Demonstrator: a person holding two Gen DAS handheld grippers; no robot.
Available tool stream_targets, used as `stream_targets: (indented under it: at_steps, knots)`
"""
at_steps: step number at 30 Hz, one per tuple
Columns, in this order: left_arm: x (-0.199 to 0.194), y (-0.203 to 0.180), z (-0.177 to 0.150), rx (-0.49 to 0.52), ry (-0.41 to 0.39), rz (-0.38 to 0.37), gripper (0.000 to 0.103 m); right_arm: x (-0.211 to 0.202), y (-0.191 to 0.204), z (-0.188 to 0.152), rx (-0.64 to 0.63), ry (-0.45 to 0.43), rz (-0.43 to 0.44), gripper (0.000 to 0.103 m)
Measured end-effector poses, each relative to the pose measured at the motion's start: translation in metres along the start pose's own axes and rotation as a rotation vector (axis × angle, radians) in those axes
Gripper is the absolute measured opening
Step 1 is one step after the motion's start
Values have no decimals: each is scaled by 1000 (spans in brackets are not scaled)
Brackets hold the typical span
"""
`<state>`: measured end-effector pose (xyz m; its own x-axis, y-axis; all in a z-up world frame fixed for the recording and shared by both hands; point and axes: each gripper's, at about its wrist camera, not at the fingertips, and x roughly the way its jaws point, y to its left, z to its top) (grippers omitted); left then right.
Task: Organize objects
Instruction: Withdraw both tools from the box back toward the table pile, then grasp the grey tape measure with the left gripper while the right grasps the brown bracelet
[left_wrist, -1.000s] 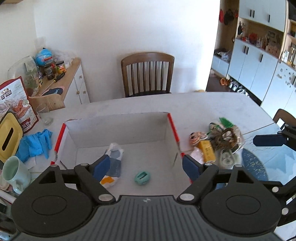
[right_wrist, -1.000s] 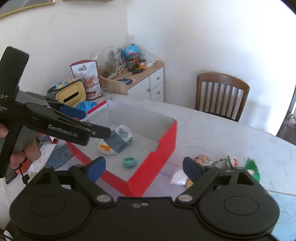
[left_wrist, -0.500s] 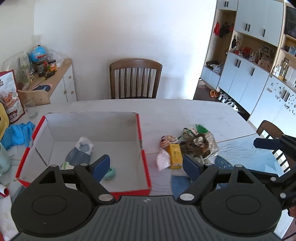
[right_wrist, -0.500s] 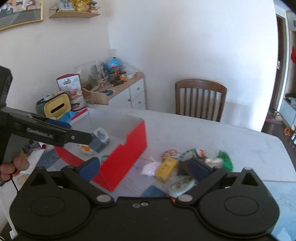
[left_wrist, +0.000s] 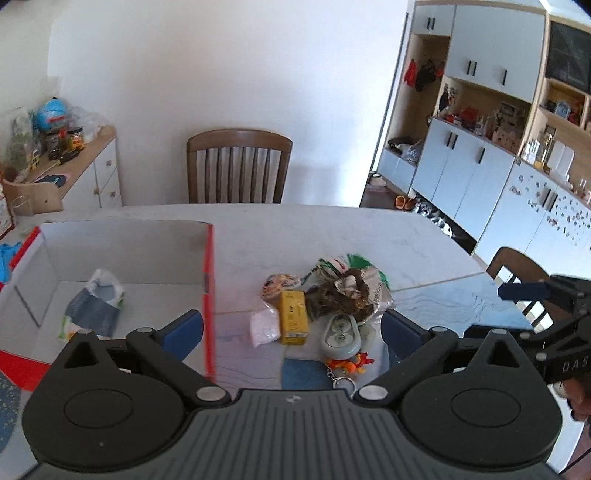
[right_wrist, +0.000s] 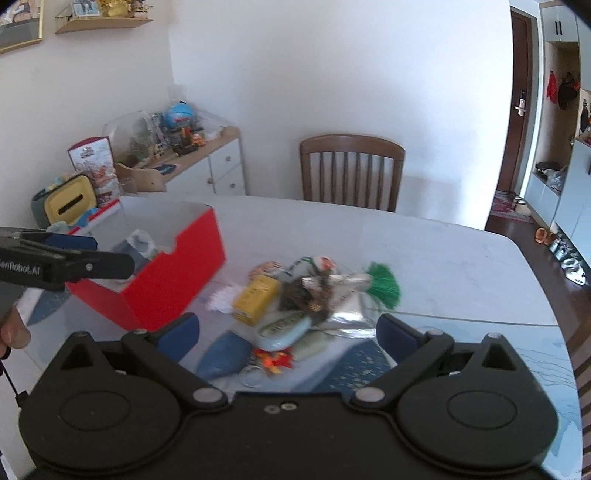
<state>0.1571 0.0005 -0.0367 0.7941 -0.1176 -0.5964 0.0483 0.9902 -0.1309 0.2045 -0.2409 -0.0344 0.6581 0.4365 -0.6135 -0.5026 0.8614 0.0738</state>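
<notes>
A red cardboard box with a grey inside stands on the table's left; a blue-and-white packet lies in it. Right of it is a pile of small things: a yellow box, a white pouch, a pale oval case, an orange keychain, a brown tangle on foil and a green tassel. My left gripper is open and empty above the pile's near side. My right gripper is open and empty, also over the pile.
A wooden chair stands behind the table. A white sideboard with jars and bags is at the back left. A yellow-lidded container and a snack bag stand left of the box. Cabinets line the right wall.
Both grippers have swung right, from over the red box to over the pile of small things. Both stayed open and empty. The box's contents have not moved.
</notes>
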Motion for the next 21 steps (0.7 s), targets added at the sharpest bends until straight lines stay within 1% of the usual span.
stream_targets:
  at_steps: [4,11,17,21]
  knots:
    - [19,-17,-8,21,28,-32,103,5,-17,-3,5,12,-24,102]
    - [52,-44,-19,56,56,-37,103,21,-46,-5,20,35,-45,101]
    - [79,-59,-26,78,73,-22,103,39,-62,-1,10,46,-41,100]
    - [98,-67,-30,109,89,27,103,51,-65,3,-5,55,-28,97]
